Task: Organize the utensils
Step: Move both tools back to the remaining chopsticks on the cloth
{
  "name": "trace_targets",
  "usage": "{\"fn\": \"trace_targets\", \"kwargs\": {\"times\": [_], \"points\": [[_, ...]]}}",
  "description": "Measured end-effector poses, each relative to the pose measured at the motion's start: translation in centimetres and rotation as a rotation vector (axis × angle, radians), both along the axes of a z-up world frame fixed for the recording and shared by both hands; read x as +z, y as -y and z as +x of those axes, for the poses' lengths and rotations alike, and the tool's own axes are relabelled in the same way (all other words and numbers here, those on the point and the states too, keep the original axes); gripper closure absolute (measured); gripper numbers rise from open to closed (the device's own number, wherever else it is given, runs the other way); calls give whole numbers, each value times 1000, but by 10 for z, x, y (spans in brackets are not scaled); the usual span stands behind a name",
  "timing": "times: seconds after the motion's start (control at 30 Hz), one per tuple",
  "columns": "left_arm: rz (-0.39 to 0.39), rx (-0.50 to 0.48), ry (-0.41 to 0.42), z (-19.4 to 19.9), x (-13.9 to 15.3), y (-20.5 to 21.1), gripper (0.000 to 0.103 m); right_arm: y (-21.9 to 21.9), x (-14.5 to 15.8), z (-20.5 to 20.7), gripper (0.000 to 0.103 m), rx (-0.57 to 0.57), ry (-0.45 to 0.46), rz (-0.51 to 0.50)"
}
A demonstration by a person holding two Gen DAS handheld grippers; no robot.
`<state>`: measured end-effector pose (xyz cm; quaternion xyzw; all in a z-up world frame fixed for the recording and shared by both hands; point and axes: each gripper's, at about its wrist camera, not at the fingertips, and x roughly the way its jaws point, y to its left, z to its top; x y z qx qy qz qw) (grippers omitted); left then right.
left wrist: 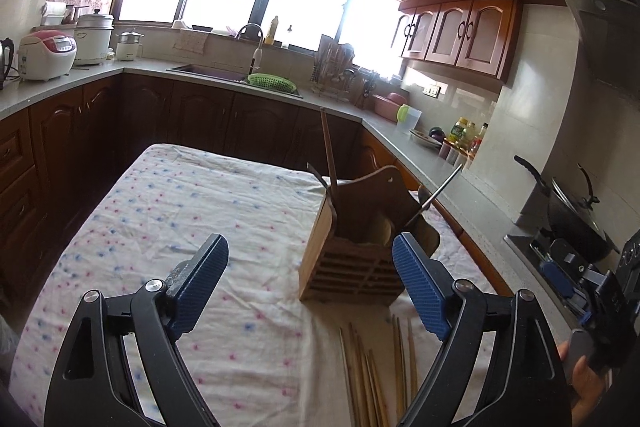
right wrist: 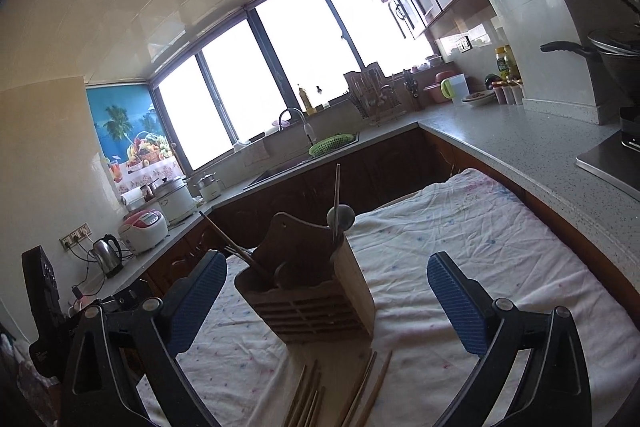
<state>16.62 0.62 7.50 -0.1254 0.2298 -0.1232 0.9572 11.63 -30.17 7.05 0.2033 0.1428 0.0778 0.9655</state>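
Note:
A slatted wooden utensil holder [left wrist: 352, 267] stands on the dotted white cloth [left wrist: 180, 211] covering the table. A chopstick [left wrist: 329, 151] and a metal handle [left wrist: 440, 189] stick out of it. Several loose wooden chopsticks [left wrist: 372, 367] lie on the cloth just in front of the holder. My left gripper [left wrist: 308, 243] is open with nothing in it, its right finger beside the holder's near corner. In the right wrist view the holder [right wrist: 308, 303] sits between the fingers of my open, empty right gripper [right wrist: 326, 259], apart from both pads. The loose chopsticks [right wrist: 340, 395] lie below it.
A grey counter [right wrist: 520, 147] runs along the table's right side, with a black wok [left wrist: 576, 219] on the stove. A sink with a green basket [left wrist: 270, 83] is at the far end under the window. A rice cooker [left wrist: 46, 55] and kettle [right wrist: 106, 255] stand on the left counter.

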Motion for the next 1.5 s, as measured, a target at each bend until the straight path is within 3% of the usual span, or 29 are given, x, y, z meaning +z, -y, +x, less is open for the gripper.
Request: {"fn": "trace_targets", "kwargs": {"times": [0.5,0.73,1.1,1.23,1.3,1.5], "points": [[19,-40,-176,-31,-72,11,17,6,-59,-40,2,-12,-155,-1],[50,-65,-226,-27,-86,20,17,8,-76,-38,2,-12,-214,12],[238,-163,-355,0,-117,76,17,12,-82,-29,2,-14,-262,19],[325,-192,-411,10,-138,103,24,14,-83,-25,2,-17,-272,29],[353,-172,-380,9,-137,107,23,15,-82,-24,2,-19,-276,32],[362,-145,-402,8,-139,84,22,16,-81,-21,2,-22,-284,37]]}}
